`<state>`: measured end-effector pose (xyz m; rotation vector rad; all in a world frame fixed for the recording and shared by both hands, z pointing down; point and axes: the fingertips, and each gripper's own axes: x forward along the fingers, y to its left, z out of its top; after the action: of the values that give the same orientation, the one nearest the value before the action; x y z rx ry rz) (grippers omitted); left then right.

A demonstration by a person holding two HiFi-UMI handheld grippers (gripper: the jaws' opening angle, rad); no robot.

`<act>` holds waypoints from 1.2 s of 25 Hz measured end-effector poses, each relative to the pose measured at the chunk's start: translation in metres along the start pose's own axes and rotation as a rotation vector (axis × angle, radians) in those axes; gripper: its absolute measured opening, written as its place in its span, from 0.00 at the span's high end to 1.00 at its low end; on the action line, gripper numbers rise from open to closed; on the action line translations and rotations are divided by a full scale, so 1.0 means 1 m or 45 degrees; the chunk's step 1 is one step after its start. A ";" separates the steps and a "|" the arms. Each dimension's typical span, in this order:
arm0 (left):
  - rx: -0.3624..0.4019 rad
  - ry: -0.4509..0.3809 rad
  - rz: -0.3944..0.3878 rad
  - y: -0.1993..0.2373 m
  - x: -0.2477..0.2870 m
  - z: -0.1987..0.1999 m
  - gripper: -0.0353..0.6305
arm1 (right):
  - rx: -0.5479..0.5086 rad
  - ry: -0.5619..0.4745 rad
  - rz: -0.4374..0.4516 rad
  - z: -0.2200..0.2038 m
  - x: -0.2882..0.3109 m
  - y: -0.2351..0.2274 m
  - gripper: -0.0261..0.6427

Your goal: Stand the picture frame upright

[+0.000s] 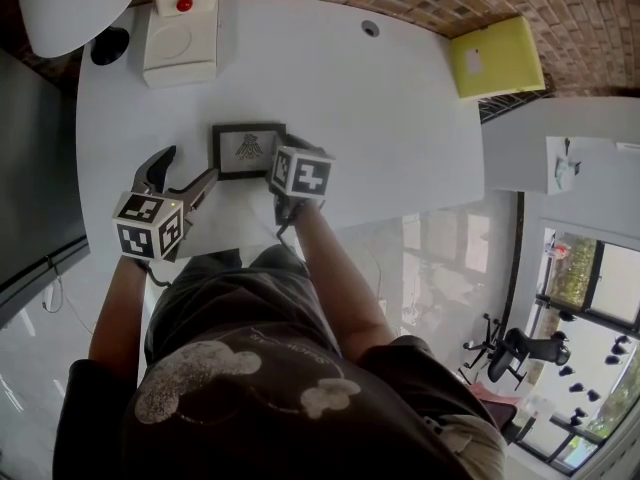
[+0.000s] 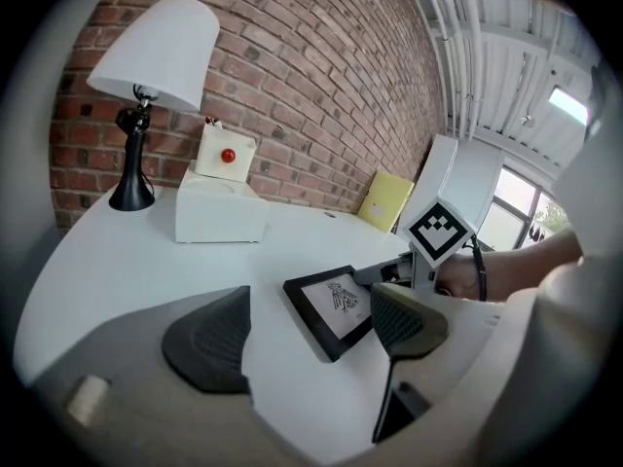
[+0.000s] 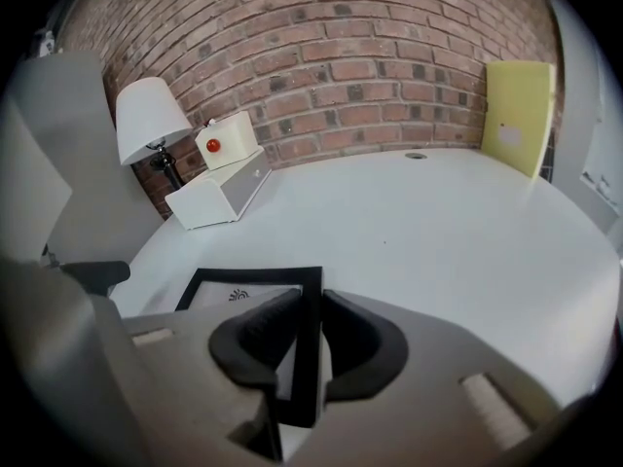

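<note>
Picture frame: lies face up on the white bench, left of centre in the head view, close to the bench's near edge. Black border, pale mat, a small dark bird-like print in the middle. It is not upright.

Right hand-held gripper: pinching the frame. In the right gripper view the 2 dark pads sit close together with the frame's right black border running between them, both pads against it. In the head view its marker cube sits at the frame's lower right corner, with the person's forearm running down from it toward the lower centre of the picture.

Left hand-held gripper: spread wide, nothing gripped. In the left gripper view the frame's near corner lies in the gap between the 2 pads, nearer the right-hand pad; whether it touches that pad cannot be told. In the head view this gripper is at the lower left of the frame, just beside it, above the bench's near edge.

Other items on the bench, all well apart from the frame:
- Lamp with a white shade, upper left corner of the head view.
- White box with a red button on its upper part, just right of the lamp.
- Yellow sheet, upper right, at the far edge by the brick wall.
</note>
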<state>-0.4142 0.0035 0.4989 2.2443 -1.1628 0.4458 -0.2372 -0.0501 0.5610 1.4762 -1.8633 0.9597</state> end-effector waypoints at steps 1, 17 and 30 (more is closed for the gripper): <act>0.002 0.001 -0.001 0.000 0.001 0.001 0.35 | 0.010 -0.011 -0.007 0.001 -0.002 -0.002 0.85; -0.163 -0.001 -0.036 -0.006 0.036 0.022 0.35 | -0.044 -0.221 0.013 0.046 -0.039 -0.004 0.85; -0.183 0.000 -0.096 -0.023 0.057 0.051 0.76 | -0.137 -0.380 0.015 0.082 -0.075 0.003 0.85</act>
<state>-0.3612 -0.0537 0.4815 2.1554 -1.0709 0.3220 -0.2229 -0.0736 0.4532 1.6137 -2.0983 0.6591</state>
